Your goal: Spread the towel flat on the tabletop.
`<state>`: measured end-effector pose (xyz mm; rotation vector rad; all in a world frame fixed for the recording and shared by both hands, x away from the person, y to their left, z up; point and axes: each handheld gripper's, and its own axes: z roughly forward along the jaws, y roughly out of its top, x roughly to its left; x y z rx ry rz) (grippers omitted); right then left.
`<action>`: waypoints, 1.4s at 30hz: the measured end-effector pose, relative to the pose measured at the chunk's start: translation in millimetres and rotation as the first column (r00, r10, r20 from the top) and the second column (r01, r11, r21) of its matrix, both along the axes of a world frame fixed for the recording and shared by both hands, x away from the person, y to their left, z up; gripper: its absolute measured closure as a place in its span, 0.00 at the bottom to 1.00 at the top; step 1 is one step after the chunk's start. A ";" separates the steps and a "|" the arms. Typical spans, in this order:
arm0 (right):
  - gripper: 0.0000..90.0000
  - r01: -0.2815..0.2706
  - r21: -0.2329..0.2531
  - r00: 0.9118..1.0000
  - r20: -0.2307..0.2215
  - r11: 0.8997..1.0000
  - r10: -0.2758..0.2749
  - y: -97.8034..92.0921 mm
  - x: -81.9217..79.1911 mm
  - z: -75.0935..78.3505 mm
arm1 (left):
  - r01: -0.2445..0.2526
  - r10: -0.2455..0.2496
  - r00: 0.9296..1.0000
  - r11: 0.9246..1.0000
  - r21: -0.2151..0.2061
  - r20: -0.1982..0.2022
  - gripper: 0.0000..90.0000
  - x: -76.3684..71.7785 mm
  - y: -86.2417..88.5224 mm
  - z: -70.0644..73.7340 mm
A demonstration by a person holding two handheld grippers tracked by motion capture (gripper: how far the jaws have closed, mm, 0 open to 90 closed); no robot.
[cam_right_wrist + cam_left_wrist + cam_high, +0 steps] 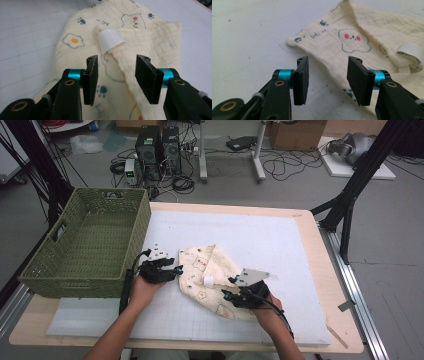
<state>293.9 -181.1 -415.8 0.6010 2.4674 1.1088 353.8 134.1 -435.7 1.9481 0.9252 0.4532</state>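
Observation:
A cream cloth (210, 275) printed with paw marks, a bear face and an egg lies partly folded on the white mat (260, 245). A white label loop (208, 281) sits at its folded corner. My left gripper (176, 268) is open at the cloth's left edge; in the left gripper view its jaws (327, 80) straddle the cloth's (362, 37) hem above the mat. My right gripper (229, 287) is open over the cloth's lower right part. In the right gripper view it (116, 77) frames the folded flap's edge, just short of the label loop (110, 40).
A green woven basket (85, 245) stands at the table's left, close to my left hand. The wooden table's edge (330, 280) runs along the right. Beyond the table lie computer boxes (157, 147), cables and black stand legs (345, 205) on the floor.

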 end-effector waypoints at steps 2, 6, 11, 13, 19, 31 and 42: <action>0.58 -0.009 -0.024 1.000 0.003 1.000 0.009 11.2 9.3 -4.6 | 0.005 -0.005 1.000 1.000 -0.004 0.010 0.58 -2.1 0.3 2.1; 0.58 -0.019 -0.044 1.000 -0.021 0.999 0.018 28.9 27.1 -14.4 | 0.021 -0.021 1.000 1.000 -0.011 0.014 0.57 -5.8 0.2 4.1; 0.70 -0.021 -0.058 0.997 -0.072 0.998 0.017 39.2 45.5 -25.9 | 0.009 -0.008 1.000 0.999 -0.031 0.016 0.55 -8.7 5.5 0.3; 0.85 -0.034 -0.051 0.996 -0.088 0.998 0.029 38.0 49.5 -25.5 | 0.000 0.001 1.000 0.999 -0.035 0.014 0.54 -9.2 7.6 -1.1; 0.92 0.027 0.013 0.997 -0.073 1.000 -0.026 18.7 59.9 -14.0 | -0.003 0.004 1.000 0.999 -0.038 0.004 0.52 -10.4 11.2 -2.5; 0.85 0.191 0.115 0.977 -0.117 0.975 -0.177 -28.8 78.8 -1.9 | 0.009 -0.009 1.000 1.000 -0.030 -0.015 0.52 -10.0 8.3 -5.0; 0.92 0.278 0.023 0.958 -0.085 0.960 -0.275 -31.6 80.7 -4.4 | 0.032 -0.033 0.999 0.999 -0.033 -0.029 0.51 -11.2 4.5 -6.2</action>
